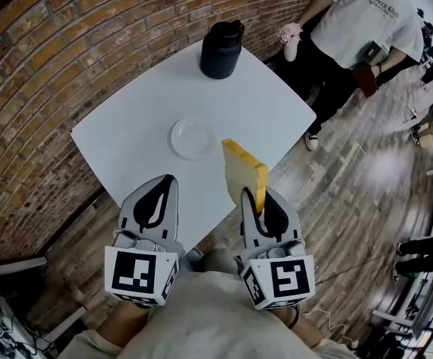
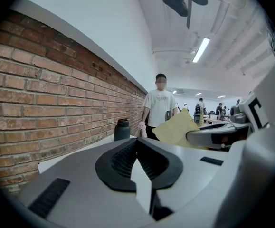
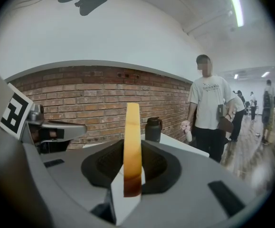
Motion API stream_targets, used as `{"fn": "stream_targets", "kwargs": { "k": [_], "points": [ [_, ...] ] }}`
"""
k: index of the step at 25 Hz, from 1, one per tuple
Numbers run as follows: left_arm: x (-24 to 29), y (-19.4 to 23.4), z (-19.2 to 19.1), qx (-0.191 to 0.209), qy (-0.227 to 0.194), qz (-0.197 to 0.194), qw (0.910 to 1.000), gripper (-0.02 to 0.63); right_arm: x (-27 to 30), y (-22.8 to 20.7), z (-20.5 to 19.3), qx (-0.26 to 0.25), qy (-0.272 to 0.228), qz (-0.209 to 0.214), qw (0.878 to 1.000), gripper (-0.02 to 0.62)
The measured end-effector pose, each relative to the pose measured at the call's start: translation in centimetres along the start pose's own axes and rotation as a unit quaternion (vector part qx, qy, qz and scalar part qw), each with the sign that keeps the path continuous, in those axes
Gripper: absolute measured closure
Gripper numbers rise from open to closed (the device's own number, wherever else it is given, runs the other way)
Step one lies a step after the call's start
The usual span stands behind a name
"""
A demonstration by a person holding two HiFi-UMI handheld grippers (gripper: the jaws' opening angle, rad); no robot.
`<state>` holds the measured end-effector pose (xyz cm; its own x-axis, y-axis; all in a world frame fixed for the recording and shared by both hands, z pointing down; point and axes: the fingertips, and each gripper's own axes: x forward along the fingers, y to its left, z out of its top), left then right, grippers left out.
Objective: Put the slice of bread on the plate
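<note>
A slice of bread (image 1: 244, 172) with a golden crust stands upright on edge in my right gripper (image 1: 260, 197), which is shut on its lower end. It hangs over the near right part of the white table (image 1: 141, 103). In the right gripper view the bread (image 3: 132, 141) rises edge-on between the pads. A small white plate (image 1: 180, 130) lies bare at the table's middle, just left of and beyond the bread. My left gripper (image 1: 168, 179) is shut with nothing in it, over the table's near edge. In the left gripper view its pads (image 2: 128, 158) meet, and the bread (image 2: 177, 127) shows to the right.
A black jug (image 1: 221, 48) stands at the table's far corner. A person in a white shirt (image 1: 366, 21) stands beyond the table at the right. A brick wall (image 1: 59, 58) runs along the left. Wooden floor lies to the right.
</note>
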<state>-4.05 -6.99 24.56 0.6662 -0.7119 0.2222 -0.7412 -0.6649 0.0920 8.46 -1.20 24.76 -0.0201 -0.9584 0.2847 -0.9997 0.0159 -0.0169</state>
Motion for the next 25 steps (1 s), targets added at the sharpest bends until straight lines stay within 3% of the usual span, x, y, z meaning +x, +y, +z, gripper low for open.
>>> {"fn": "stream_targets", "kwargs": {
  "k": [25],
  "points": [
    [2.3,0.1,-1.8,-0.013,0.013,0.036,0.9992,0.597,3.4,-0.9,-0.9,-0.022,0.008,0.058,0.998,0.500]
  ]
}}
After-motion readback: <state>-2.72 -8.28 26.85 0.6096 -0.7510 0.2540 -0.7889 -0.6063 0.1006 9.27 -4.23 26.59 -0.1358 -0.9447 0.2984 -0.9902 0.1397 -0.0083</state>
